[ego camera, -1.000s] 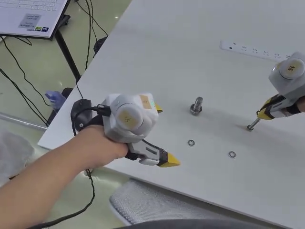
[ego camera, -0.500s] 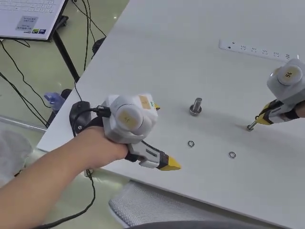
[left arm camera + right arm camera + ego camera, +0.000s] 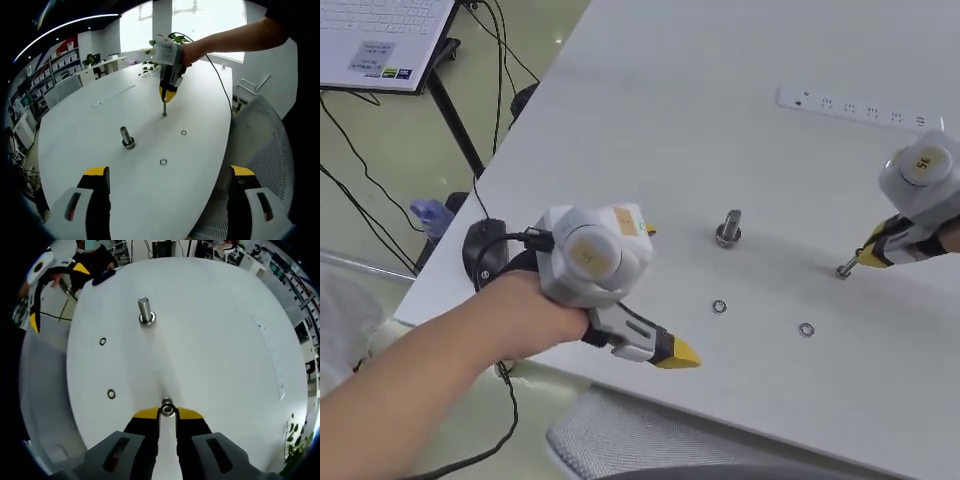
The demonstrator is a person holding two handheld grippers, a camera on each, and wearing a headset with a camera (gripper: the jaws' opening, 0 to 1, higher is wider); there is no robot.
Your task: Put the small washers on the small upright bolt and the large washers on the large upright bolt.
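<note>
Washers on the small upright steel bolt (image 3: 167, 410) cannot be counted: the right claw (image 3: 168, 413) is closed narrowly on its top, and the yellow tips hide the shaft. Rings at the base of the large upright steel bolt (image 3: 145, 310), well ahead of that claw, are too small to count. One loose small steel washer (image 3: 111, 394) lies to that claw's left on the white counter (image 3: 215, 340), a second washer (image 3: 102, 341) farther ahead. The left claw (image 3: 169, 172) hangs wide open above the counter's edge, pointing down at it and gripped by a hand (image 3: 535, 315) whose forearm is cut off.
</note>
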